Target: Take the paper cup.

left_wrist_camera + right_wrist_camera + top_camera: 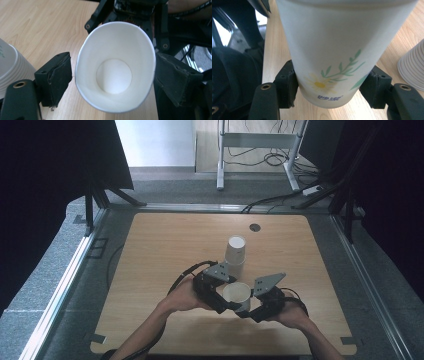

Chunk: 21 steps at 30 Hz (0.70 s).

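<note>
The paper cup (337,55) carries a short line of small dark blue characters near its base, just under a printed daisy with a green sprig; they are too blurred to read. No other writing is legible.

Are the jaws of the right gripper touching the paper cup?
Touching. In the right gripper view, both jaws of the right gripper press against the lower sides of the paper cup.
</note>
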Each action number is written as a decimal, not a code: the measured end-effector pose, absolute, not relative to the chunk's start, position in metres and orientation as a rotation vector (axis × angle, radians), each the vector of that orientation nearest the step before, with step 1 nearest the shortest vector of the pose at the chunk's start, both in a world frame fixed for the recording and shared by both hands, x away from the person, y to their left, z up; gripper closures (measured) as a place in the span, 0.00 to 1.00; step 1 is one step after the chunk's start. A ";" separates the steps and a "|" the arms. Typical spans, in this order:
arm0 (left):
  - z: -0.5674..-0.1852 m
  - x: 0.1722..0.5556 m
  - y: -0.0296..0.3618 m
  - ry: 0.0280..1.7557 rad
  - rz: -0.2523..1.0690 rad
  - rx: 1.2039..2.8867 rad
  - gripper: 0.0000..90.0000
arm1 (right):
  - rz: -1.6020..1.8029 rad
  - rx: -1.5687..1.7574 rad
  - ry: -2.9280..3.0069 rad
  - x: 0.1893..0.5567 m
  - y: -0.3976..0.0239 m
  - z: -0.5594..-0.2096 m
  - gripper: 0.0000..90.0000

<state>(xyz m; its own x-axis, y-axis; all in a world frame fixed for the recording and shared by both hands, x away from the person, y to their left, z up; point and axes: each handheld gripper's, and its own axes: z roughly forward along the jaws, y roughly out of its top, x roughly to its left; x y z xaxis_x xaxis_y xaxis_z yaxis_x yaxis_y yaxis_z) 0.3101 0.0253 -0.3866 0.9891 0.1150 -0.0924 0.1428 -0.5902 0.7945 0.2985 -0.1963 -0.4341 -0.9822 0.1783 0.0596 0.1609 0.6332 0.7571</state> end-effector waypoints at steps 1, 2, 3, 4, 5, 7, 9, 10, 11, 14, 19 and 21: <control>-0.388 0.310 0.025 0.179 -0.039 2.196 0.17 | 1.323 0.296 2.816 0.299 -0.196 -0.435 0.41; -0.388 0.310 0.024 0.179 -0.039 2.195 0.17 | 1.341 0.304 2.812 0.298 -0.196 -0.436 0.41; -0.389 0.310 0.023 0.178 -0.039 2.187 0.17 | 1.354 0.303 2.807 0.298 -0.196 -0.437 0.41; -0.390 0.310 0.023 0.176 -0.036 2.186 0.17 | 1.372 0.305 2.802 0.298 -0.196 -0.437 0.41; -0.391 0.310 0.022 0.176 -0.037 2.183 0.18 | 1.389 0.313 2.799 0.298 -0.196 -0.438 0.41; -0.392 0.309 0.021 0.173 -0.028 2.180 0.20 | 1.420 0.315 2.792 0.298 -0.195 -0.439 0.41; -0.392 0.309 0.021 0.168 -0.021 2.177 0.25 | 1.435 0.316 2.784 0.297 -0.195 -0.439 0.41; -0.392 0.309 0.021 0.165 -0.023 2.172 0.28 | 1.447 0.318 2.783 0.298 -0.195 -0.440 0.41; -0.392 0.309 0.021 0.166 -0.019 2.171 0.28 | 1.447 0.318 2.783 0.298 -0.195 -0.440 0.41; -0.392 0.308 0.021 0.162 -0.004 2.182 0.31 | 1.460 0.321 2.780 0.298 -0.195 -0.442 0.41; -0.391 0.306 0.018 0.145 0.022 2.216 0.34 | 1.440 0.312 2.788 0.299 -0.193 -0.444 0.40; -0.389 0.305 0.017 0.146 0.045 2.233 0.34 | 1.426 0.310 2.790 0.299 -0.192 -0.444 0.38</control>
<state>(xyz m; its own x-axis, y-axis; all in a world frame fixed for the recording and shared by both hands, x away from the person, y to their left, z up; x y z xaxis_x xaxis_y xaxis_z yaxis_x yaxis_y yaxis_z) 0.3045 0.0167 -0.3891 0.9925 0.1210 -0.0186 0.0893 -0.6118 0.7860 0.2986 -0.1922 -0.4438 -0.9806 0.1715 0.0952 0.1777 0.5702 0.8021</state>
